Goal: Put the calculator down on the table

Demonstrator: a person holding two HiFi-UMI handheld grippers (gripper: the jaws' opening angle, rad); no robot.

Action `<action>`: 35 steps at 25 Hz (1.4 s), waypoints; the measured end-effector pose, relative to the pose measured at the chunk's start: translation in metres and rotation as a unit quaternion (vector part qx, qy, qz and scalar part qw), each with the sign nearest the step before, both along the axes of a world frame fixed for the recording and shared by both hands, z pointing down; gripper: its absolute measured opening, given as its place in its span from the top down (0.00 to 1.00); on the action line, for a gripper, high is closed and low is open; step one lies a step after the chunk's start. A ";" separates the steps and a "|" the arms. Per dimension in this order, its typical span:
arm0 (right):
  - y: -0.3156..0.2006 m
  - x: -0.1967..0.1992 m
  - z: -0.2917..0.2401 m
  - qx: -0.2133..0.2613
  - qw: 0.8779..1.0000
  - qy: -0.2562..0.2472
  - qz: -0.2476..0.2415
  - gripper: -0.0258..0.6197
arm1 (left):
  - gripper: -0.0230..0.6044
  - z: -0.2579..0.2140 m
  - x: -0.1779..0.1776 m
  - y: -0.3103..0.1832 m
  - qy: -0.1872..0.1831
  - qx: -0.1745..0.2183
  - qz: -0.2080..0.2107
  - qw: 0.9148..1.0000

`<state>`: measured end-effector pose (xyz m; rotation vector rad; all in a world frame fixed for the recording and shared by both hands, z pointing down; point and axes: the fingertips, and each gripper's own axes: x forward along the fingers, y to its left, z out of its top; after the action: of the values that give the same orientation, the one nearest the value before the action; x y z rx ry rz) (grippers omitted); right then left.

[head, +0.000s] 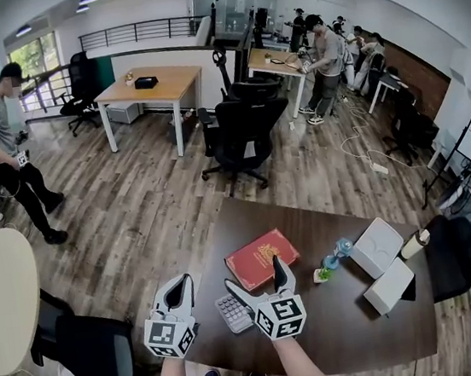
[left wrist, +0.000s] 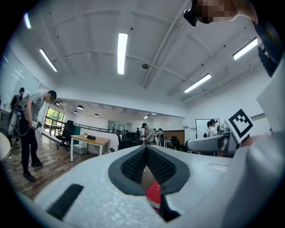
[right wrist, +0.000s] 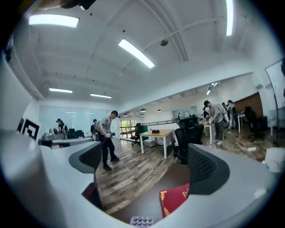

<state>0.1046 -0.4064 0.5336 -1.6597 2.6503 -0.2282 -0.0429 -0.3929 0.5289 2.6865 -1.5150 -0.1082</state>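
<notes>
A grey calculator (head: pixel 233 312) lies flat on the dark brown table (head: pixel 341 332), close to the near edge. My right gripper (head: pixel 253 273) hovers just over it, open, its left finger above the calculator's far end. Only the calculator's top rows of keys (right wrist: pixel 141 220) show in the right gripper view, low between the parted jaws of that gripper (right wrist: pixel 144 164). Left of the calculator, at the table's corner, my left gripper (head: pixel 182 279) is shut on nothing. In its own view the left gripper's (left wrist: pixel 145 149) tips meet.
A red book (head: pixel 262 258) lies just beyond the calculator. Further right are a small green item (head: pixel 322 274), a water bottle (head: pixel 339 253), two white boxes (head: pixel 376 246) and a roll (head: pixel 415 243). A black chair (head: pixel 93 348) stands left of the table, beside a round pale table (head: pixel 5 299).
</notes>
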 end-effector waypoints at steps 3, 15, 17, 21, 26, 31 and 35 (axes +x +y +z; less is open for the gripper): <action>0.003 -0.004 0.001 0.016 0.998 0.062 0.007 0.03 | 0.97 -0.001 0.002 0.001 0.000 0.001 0.001 1.000; 0.009 -0.006 0.001 0.019 0.998 0.061 0.008 0.14 | 0.97 0.004 0.002 0.002 -0.011 0.001 -0.002 1.000; 0.011 -0.004 -0.002 0.027 0.998 0.060 0.015 0.32 | 0.97 0.005 0.002 0.002 -0.011 0.000 -0.002 1.000; 0.012 0.007 -0.010 0.040 0.997 0.057 0.044 0.64 | 0.97 0.003 0.004 0.002 -0.011 0.001 -0.001 1.000; 0.013 0.010 -0.009 0.039 0.997 0.052 0.045 0.95 | 0.97 0.005 0.005 0.001 -0.010 0.000 0.001 1.000; 0.015 0.005 -0.009 0.034 0.997 0.055 0.037 0.95 | 0.97 0.004 0.003 0.002 -0.011 -0.001 0.000 1.000; 0.014 0.006 -0.011 0.033 0.997 0.054 0.040 0.95 | 0.97 0.004 0.003 0.002 -0.011 -0.001 0.002 1.000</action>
<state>0.1102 -0.3920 0.5230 -1.8027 2.6257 -0.0510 -0.0400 -0.3908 0.5330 2.6979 -1.5134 -0.0780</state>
